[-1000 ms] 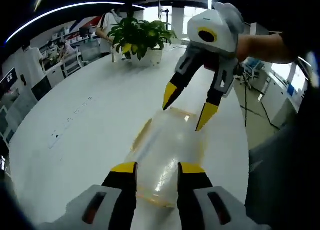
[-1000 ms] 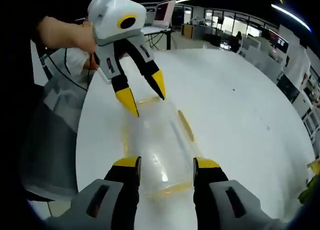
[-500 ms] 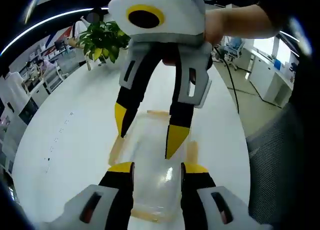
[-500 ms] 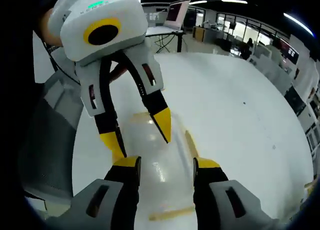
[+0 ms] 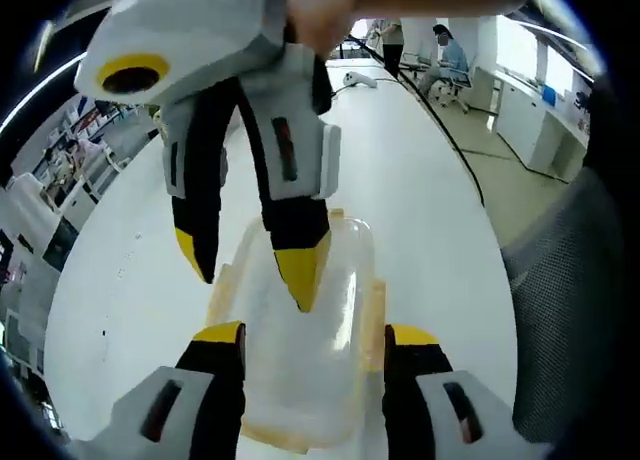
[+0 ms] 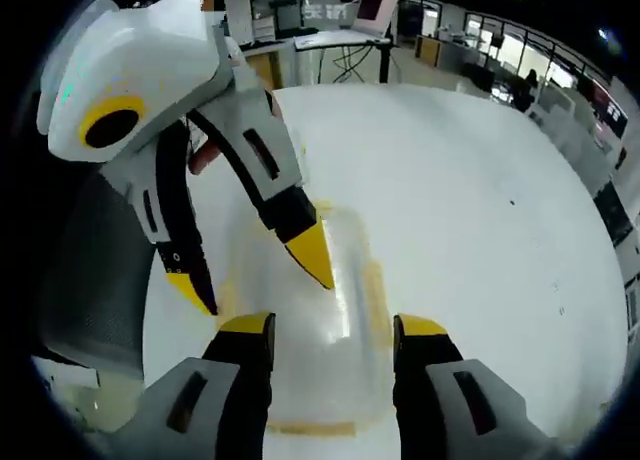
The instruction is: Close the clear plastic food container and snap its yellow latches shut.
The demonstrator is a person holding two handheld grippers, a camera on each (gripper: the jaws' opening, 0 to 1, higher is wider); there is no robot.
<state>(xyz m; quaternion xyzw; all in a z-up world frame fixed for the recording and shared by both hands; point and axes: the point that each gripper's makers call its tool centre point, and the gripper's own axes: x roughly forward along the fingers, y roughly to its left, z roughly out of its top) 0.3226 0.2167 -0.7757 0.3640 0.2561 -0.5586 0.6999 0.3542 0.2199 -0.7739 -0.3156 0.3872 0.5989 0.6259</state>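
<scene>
The clear plastic container (image 5: 335,325) lies lengthwise on the white table (image 5: 420,170), lid on top, with yellow latches (image 5: 378,298) along its sides. My left gripper (image 5: 315,338) is open, its jaws straddling the container's near end. The right gripper (image 5: 248,270) reaches in from above, open, one fingertip (image 5: 300,275) over the lid and the other past the container's edge. From the other side, my right gripper (image 6: 333,330) stands open over the container (image 6: 320,375), facing the left gripper (image 6: 255,277), whose open jaws hover above the lid. A yellow latch (image 6: 374,280) shows blurred.
The table edge runs close beside the container, with a grey mesh chair (image 5: 575,280) just beyond it, also at the chair (image 6: 85,270). A hand (image 5: 325,10) holds the right gripper. Desks and a seated person (image 5: 445,50) stand far off.
Both grippers have come closer together over the container, each now looming larger in the other's view. The container has stayed put on the table.
</scene>
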